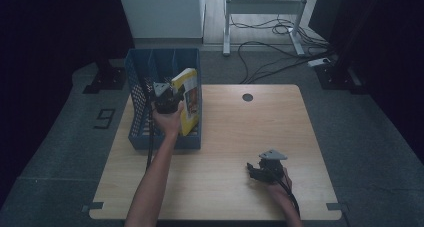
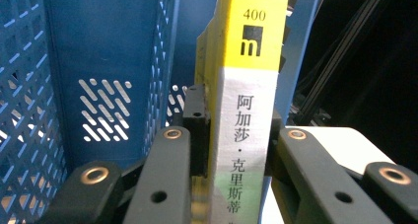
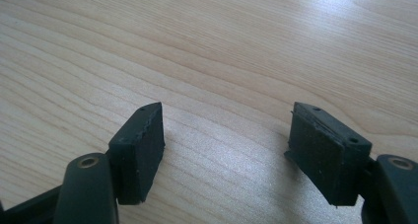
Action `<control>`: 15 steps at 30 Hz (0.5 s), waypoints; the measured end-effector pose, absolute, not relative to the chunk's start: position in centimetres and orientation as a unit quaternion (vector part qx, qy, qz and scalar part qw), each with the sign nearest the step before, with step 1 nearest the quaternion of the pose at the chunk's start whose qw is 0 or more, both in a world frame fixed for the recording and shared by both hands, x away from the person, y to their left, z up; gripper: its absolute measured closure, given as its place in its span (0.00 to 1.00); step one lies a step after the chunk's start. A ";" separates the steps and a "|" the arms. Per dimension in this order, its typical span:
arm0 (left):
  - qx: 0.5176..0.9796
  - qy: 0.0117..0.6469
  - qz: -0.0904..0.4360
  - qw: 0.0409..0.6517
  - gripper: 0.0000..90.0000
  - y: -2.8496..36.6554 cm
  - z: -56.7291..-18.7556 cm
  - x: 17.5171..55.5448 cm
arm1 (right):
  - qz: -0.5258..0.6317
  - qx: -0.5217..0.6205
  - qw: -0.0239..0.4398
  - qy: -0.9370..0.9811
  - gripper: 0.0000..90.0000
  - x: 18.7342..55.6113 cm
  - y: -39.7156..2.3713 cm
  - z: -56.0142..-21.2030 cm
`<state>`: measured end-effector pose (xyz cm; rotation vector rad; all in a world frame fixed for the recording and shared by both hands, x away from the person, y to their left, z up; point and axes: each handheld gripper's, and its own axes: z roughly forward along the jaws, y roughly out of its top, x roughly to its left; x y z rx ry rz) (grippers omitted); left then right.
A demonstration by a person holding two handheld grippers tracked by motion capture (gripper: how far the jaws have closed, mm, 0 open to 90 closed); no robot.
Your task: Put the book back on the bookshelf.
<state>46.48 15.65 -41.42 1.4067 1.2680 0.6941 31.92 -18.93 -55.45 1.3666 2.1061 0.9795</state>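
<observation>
**Book held at the blue file rack, spine clamped**

The left claw [image 1: 167, 98] is clamped on the spine of a yellow-and-white book [image 2: 246, 110], its two black pads pressing either side of the white lower part of the spine. The book stands nearly upright, partly inside the blue file rack [image 1: 137, 114], at the rack's right-hand side and leaning a little toward the right wall. Whether the book is going in or coming out cannot be told from this moment.

Either way, my judgement is that the step goes best if the book stays parallel to the rack's dividers. A tilt would catch its lower corner on the right wall or on a divider. Move it straight along the slot, slowly, and keep the grip low and square on the spine so that the covers do not fan open.

The right claw [image 3: 231, 155] rests with its jaws apart, holding nothing, just above the bare wooden desk [image 3: 207, 46], well away from the rack. It could steady the rack's near wall if the rack starts to slide.
</observation>
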 end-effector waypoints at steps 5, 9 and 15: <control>0.594 0.527 0.288 0.535 0.83 15.9 -41.5 45.9 | 0.354 0.495 0.222 0.762 0.32 31.9 -18.9 -55.4; 0.597 0.524 0.285 0.537 0.83 16.2 -41.6 45.3 | 0.354 0.495 0.222 0.762 0.32 31.9 -18.9 -55.4; 0.601 0.521 0.277 0.538 0.82 16.8 -41.9 44.2 | 0.354 0.495 0.221 0.762 0.32 31.9 -18.9 -55.4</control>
